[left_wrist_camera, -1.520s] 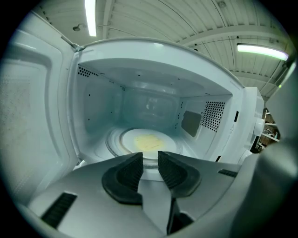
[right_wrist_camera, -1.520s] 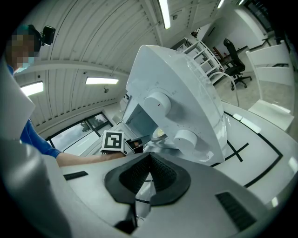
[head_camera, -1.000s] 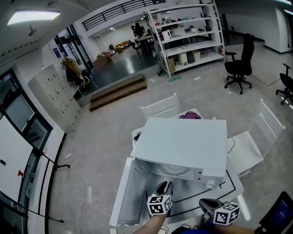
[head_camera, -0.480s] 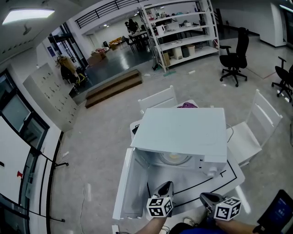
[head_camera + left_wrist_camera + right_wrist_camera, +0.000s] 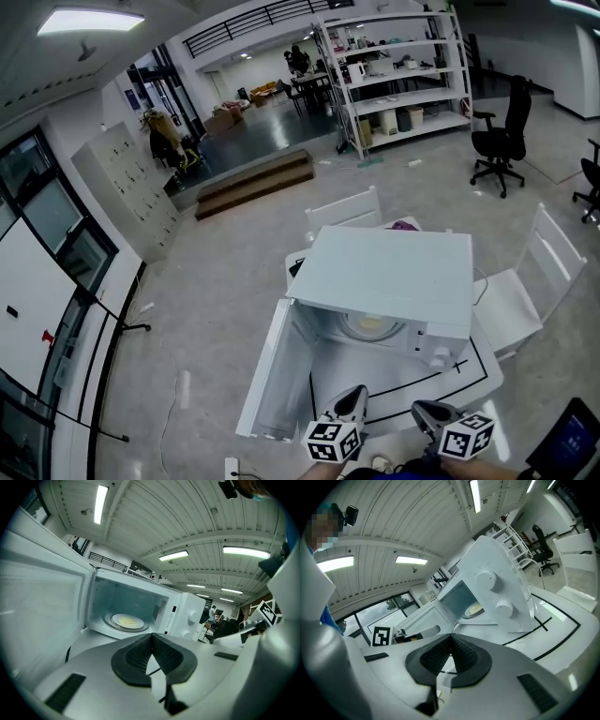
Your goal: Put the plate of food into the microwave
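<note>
The white microwave (image 5: pixel 394 272) stands on the white table (image 5: pixel 483 375) with its door (image 5: pixel 272 375) swung wide open to the left. The plate of yellow food (image 5: pixel 370 325) lies inside on the turntable, and it shows again as the plate (image 5: pixel 127 620) and the plate (image 5: pixel 474 608). My left gripper (image 5: pixel 349 403) hovers in front of the open cavity, shut with nothing between its pads. My right gripper (image 5: pixel 433 414) sits beside it, below the control knobs (image 5: pixel 494 592), also shut and empty. Both are apart from the microwave.
Black tape lines (image 5: pixel 459 367) mark the tabletop around the microwave. White chairs stand behind (image 5: pixel 342 214) and to the right (image 5: pixel 530 281). A purple cloth (image 5: pixel 405 225) lies behind the microwave. A dark tablet (image 5: pixel 570 448) sits at the lower right.
Both grippers have drawn back a little from the microwave toward me and sit lower in the head view. The plate stays inside and the door stays open.
</note>
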### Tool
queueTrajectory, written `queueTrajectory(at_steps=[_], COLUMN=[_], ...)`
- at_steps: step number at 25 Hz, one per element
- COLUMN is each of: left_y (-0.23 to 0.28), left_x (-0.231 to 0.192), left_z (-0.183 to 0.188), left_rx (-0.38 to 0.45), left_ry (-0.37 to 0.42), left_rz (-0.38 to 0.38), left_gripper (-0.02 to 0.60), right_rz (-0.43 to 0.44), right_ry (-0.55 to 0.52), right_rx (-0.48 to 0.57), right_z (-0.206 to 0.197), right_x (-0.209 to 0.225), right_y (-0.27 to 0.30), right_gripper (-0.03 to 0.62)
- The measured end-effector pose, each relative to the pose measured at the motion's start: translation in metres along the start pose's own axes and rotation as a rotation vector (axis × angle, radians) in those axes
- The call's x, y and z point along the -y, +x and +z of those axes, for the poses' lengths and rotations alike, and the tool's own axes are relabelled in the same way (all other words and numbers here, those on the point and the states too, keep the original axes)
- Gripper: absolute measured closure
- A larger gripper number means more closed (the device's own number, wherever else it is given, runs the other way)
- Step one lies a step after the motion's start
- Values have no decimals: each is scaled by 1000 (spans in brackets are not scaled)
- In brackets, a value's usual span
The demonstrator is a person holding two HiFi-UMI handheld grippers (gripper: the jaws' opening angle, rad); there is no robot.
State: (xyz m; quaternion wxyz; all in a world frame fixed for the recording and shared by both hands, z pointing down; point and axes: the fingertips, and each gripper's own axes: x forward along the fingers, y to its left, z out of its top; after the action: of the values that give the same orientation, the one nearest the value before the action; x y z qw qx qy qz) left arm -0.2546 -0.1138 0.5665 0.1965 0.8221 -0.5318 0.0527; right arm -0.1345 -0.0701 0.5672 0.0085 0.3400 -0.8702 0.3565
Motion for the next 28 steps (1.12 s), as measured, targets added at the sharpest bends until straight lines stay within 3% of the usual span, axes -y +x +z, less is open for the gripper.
queueTrajectory(at_steps=[6,14,28], left_y=[-19,-42,-49], left_x=[44,82,113], left_z=[-2,-18,-23], left_rx=[26,43,57], left_ry=[-46,-63,-55], left_rz=[-26,-5,24], left_gripper=[575,575,575], right_rz=[37,61,82], right_ry=[-34,-46,-90], right_rx=[11,22,2], right_z=[12,15,21], right_x=[-1,10,19], right_y=[-21,-57,-86], right_gripper=[594,594,594])
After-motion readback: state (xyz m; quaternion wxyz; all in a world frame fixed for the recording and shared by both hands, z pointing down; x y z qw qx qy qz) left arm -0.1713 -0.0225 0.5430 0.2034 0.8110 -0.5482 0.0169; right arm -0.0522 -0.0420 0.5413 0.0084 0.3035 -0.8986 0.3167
